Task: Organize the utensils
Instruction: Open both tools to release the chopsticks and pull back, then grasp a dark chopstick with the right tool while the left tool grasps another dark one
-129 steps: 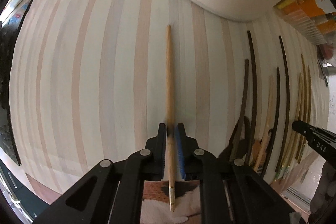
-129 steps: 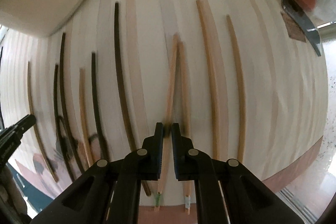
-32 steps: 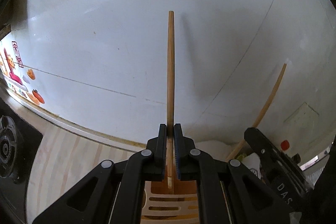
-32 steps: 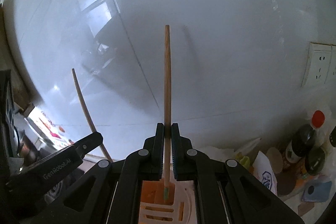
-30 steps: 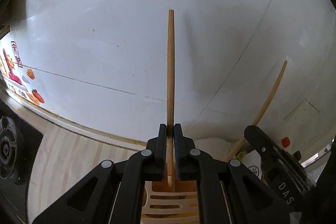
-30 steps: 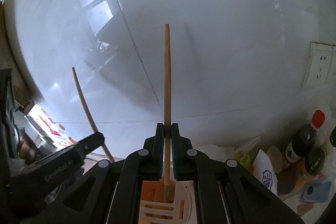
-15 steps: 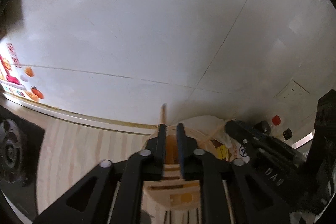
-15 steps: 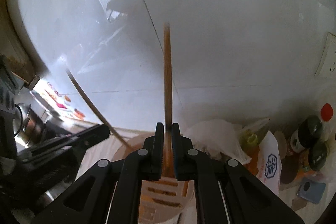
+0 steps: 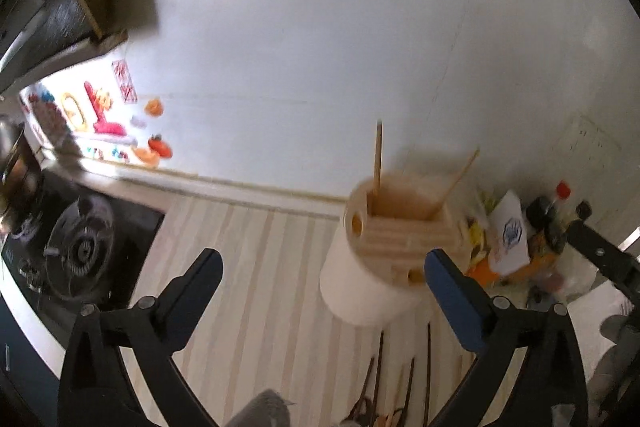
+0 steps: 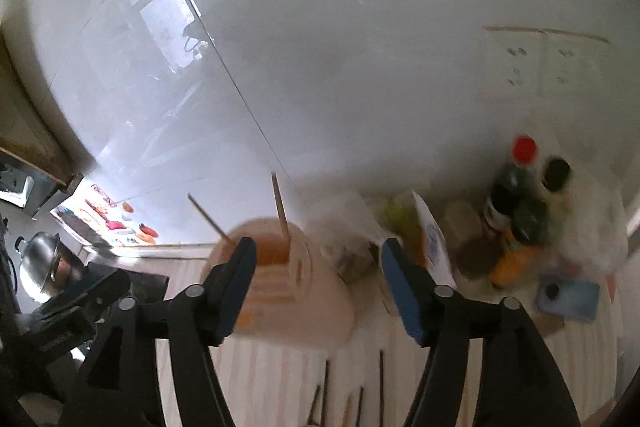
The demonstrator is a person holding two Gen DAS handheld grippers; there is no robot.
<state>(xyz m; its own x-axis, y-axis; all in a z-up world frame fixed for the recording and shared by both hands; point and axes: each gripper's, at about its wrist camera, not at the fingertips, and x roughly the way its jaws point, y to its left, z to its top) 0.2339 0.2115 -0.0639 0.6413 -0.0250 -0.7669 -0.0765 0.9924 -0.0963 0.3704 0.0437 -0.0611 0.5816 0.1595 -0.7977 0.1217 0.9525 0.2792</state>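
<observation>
Both chopsticks [image 9: 377, 159] now stand in the holder [image 9: 400, 227]. Left gripper [image 9: 322, 267] and right gripper [image 10: 316, 267] are wide apart, holding nothing. More sticks [image 9: 400, 379] wait on the counter.

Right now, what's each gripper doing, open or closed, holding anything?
Left gripper: open, holding nothing.
Right gripper: open, holding nothing.

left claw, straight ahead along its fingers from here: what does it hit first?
Probably the white tiled wall. The left claw is open and its centre line passes left of the utensil holder, which sits toward the right finger. Depth is unclear, so that finger might clip the holder first.
</observation>
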